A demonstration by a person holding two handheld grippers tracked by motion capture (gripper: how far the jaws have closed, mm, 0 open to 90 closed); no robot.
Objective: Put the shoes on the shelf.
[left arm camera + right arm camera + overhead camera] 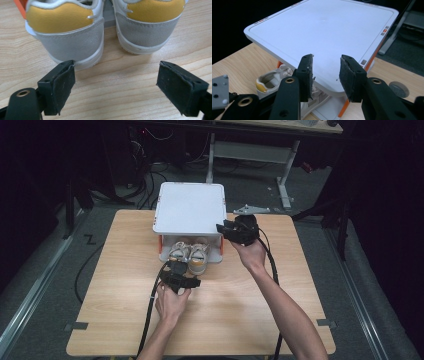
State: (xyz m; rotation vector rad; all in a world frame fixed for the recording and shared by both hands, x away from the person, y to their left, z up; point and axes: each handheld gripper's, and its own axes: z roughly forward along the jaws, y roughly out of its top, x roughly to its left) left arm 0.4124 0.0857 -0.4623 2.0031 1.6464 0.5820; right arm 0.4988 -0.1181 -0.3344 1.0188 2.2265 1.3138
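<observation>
A pair of white, grey and yellow sneakers (190,254) stands heels-out under a white shoe box top (190,207) with orange posts. In the left gripper view the two heels (67,37) (150,27) fill the top. My left gripper (115,87) is wide open just in front of them, and its left fingertip (62,75) is close to the left heel's sole. On the table it sits before the shoes (175,269). My right gripper (223,228) hovers at the top's front right corner. Its jaws (325,75) stand a narrow gap apart with nothing between them, above the white top (324,30).
The box stands at the far middle of a wooden table (120,285). A grey three-cornered plate (250,210) lies by the far edge near the right hand. Cables trail from both grippers toward the near edge. Dark floor and desk legs lie beyond.
</observation>
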